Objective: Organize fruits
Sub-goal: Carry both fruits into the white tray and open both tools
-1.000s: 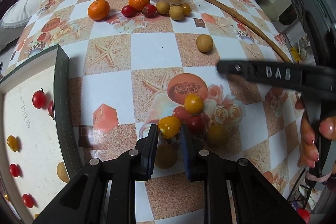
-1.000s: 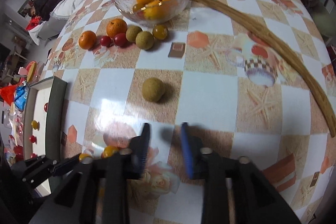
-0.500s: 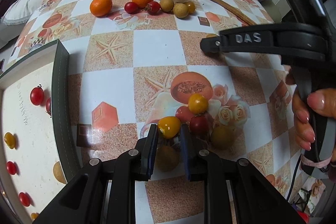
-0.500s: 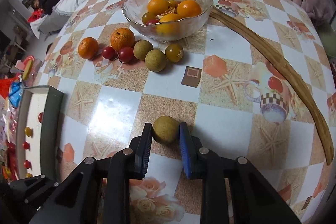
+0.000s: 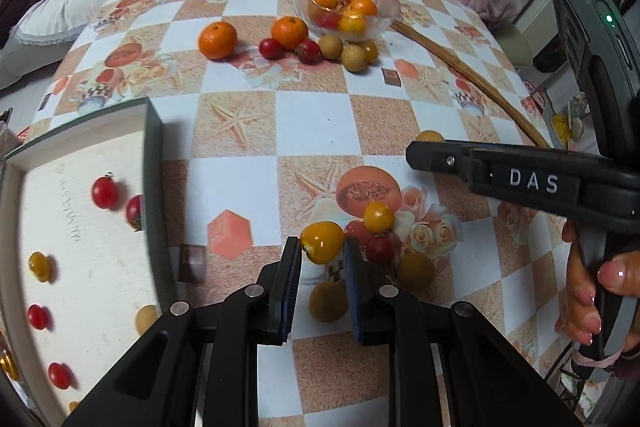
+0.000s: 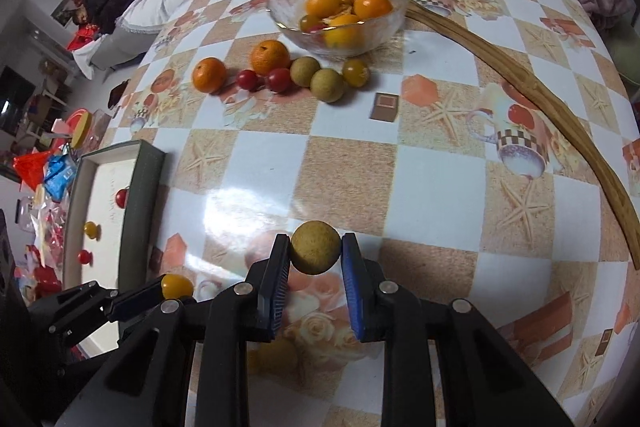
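Yellow tomato (image 5: 321, 242) between left claw (image 5: 322, 259) pads

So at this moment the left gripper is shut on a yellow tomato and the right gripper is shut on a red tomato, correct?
Not quite. The left gripper does hold the yellow tomato, but the right gripper is shut on a round tan-brown fruit, not a red tomato. The right wrist view shows it between the pads.

Glossy tablecloth (image 6: 432, 179); clear glass bowl (image 6: 384, 23); rough-skinned longan (image 6: 315, 253).
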Available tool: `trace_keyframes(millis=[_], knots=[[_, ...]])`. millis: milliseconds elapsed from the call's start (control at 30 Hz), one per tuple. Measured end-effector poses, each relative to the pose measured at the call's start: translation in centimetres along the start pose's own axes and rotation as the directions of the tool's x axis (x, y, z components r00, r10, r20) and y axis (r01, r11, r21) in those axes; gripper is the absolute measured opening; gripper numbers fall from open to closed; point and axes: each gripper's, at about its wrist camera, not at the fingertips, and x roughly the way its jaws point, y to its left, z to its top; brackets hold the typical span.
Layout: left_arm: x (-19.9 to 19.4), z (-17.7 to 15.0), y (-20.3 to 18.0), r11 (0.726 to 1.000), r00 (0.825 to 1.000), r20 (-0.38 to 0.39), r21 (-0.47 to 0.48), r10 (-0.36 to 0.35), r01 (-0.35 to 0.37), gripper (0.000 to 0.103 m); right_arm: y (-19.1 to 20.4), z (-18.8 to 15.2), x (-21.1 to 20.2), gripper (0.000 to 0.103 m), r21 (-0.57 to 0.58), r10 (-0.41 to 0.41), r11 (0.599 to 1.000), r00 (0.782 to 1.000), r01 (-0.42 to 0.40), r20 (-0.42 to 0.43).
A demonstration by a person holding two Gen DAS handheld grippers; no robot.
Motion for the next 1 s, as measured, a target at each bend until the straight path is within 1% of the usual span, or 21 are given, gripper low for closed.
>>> trace_keyframes(millis=[233,400,567,767,900,1000], knots=[[-2.4,-0.9,2.4,0.999,0.999,0.035,-0.042,0.024,-0.023,0.023,3.4,0.1,-0.1,0.028,-0.046,0.038,0.998,0.999,-0.038,-0.008],[-4.3,-2.4,5.4,0.994,0.996,0.051,-0.094,0.068,-0.063,0.023,6.8,0.0,0.1,0.028,-0.094,0.071,0.993,0.997,-0.072,-0.021],[-5.7,-4.9,9.2,0.979,0.992,0.038,-0.172,0.119,-0.111,0.023,10.8,-0.4,0.7,0.028,-0.153,0.108,0.982,0.993,-0.113,-0.041],[-6.1,-7.7,12.9,0.955,0.986,0.006,-0.249,0.168,-0.161,0.023,15.5,-1.2,2.2,0.028,-0.221,0.144,0.962,0.986,-0.160,-0.087],[-5.9,-8.9,14.0,0.947,0.982,-0.013,-0.261,0.188,-0.185,0.023,18.2,-1.8,3.6,0.028,-0.263,0.145,0.949,0.981,-0.174,-0.125],[-5.7,-9.5,14.1,0.947,0.981,-0.022,-0.257,0.195,-0.194,0.023,19.6,-2.2,4.8,0.028,-0.291,0.126,0.942,0.981,-0.166,-0.150]])
